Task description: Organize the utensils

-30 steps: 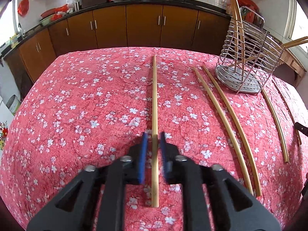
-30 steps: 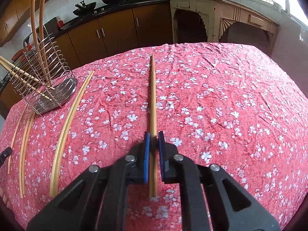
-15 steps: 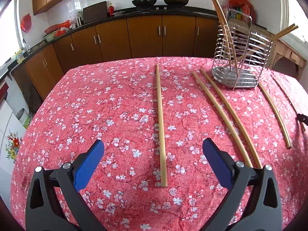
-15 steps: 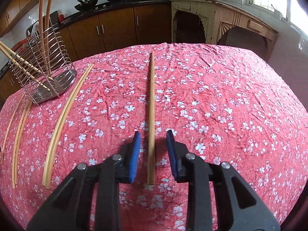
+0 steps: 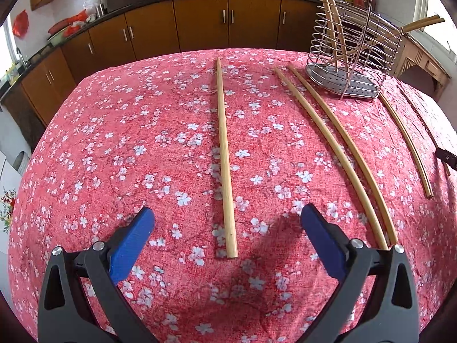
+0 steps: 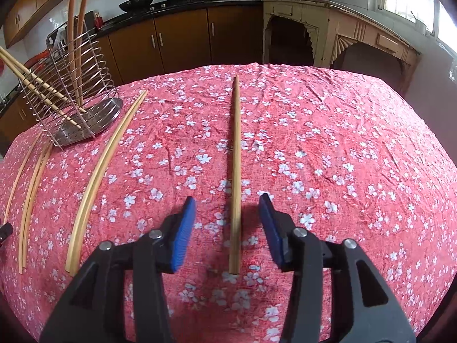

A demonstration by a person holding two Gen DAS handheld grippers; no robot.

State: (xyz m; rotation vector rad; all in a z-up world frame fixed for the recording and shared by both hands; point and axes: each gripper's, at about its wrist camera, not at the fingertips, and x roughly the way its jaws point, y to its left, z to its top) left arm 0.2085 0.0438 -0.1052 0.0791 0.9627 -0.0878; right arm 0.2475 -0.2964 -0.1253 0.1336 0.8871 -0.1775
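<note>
A single wooden chopstick (image 5: 224, 157) lies on the red floral tablecloth in front of my left gripper (image 5: 227, 223), which is wide open and empty, its near end between the blue pads. Another chopstick (image 6: 236, 171) lies between the open blue pads of my right gripper (image 6: 227, 208), untouched. A wire utensil holder (image 5: 354, 57) stands at the back right with several chopsticks in it; it also shows in the right wrist view (image 6: 74, 97) at the left. A pair of chopsticks (image 5: 337, 154) lies beside it on the cloth.
More chopsticks (image 5: 405, 140) lie near the table's right edge in the left view, and chopsticks (image 6: 31, 188) lie at the far left in the right view. Brown kitchen cabinets (image 5: 200, 23) run behind the table. A pale carved sideboard (image 6: 342, 40) stands at the right.
Both grippers were shut on their chopsticks a second ago. Both have opened and drawn back, the left one first, and the chopsticks now lie free on the cloth.
</note>
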